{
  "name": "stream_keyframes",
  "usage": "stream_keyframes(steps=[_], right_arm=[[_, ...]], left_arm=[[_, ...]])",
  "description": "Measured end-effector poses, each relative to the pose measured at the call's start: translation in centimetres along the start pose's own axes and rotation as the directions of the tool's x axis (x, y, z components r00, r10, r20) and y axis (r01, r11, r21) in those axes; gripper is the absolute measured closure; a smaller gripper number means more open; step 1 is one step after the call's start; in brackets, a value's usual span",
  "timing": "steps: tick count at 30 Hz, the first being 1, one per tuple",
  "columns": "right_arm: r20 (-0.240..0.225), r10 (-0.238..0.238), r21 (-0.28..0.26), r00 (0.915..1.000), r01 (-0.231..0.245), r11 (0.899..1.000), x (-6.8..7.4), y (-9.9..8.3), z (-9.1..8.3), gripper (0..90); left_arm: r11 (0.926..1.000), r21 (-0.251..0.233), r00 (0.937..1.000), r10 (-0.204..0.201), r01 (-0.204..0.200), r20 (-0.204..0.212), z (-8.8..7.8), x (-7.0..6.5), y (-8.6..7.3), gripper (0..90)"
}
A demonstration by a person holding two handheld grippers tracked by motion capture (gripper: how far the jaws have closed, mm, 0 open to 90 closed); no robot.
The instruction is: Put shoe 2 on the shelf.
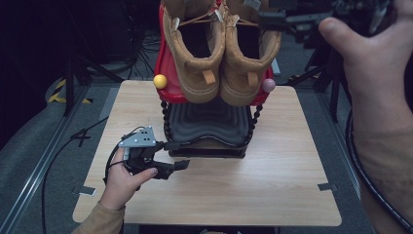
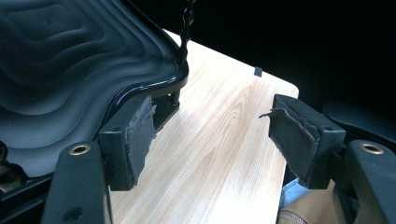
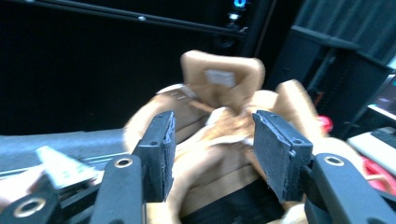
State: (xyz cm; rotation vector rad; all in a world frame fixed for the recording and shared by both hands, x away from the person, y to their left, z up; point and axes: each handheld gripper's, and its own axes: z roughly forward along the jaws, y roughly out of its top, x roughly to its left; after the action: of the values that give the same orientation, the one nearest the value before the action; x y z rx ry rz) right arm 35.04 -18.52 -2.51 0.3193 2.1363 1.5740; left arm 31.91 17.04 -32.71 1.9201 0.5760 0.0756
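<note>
The right gripper stands with its jaws spread wide and nothing pinched between them; straight ahead, framed in the gap, is the blurred tongue and lacing of the tan boots. From above, this gripper hangs at the right boot's collar, high over the red tray that bears the pair. The left gripper is likewise spread and empty above the wooden table. Its one pad sits just beside the rim of the black ribbed tray, whether touching I cannot tell.
</note>
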Motion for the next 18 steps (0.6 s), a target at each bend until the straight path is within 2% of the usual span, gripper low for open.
stream_keyframes(steps=[7, 12, 15, 18], right_arm=[[-0.077, 0.019, 0.023, 0.9968, -0.017, 1.000, 2.4, -2.6, -0.4, 49.9], [-0.110, 0.029, 0.054, 0.9935, -0.023, 0.998, 3.6, -4.8, 0.0, 49.3], [-0.129, 0.048, 0.059, 0.9905, -0.041, 0.997, 4.1, -6.2, 0.2, 48.6], [-0.143, 0.080, 0.063, 0.9865, -0.072, 0.995, 4.8, -8.5, 0.3, 48.2]], left_arm=[[1.0000, 0.001, 1.0000, 0.003, -0.003, -0.002, 0.0, -0.2, 0.0, 31.4], [1.0000, 0.004, 1.0000, 0.000, 0.000, -0.005, 0.0, -0.1, -0.1, 31.5], [1.0000, 0.001, 1.0000, 0.000, 0.000, -0.007, -0.1, -0.1, -0.1, 31.4], [1.0000, -0.003, 0.9999, 0.004, -0.004, -0.012, -0.3, -0.1, 0.0, 31.4]])
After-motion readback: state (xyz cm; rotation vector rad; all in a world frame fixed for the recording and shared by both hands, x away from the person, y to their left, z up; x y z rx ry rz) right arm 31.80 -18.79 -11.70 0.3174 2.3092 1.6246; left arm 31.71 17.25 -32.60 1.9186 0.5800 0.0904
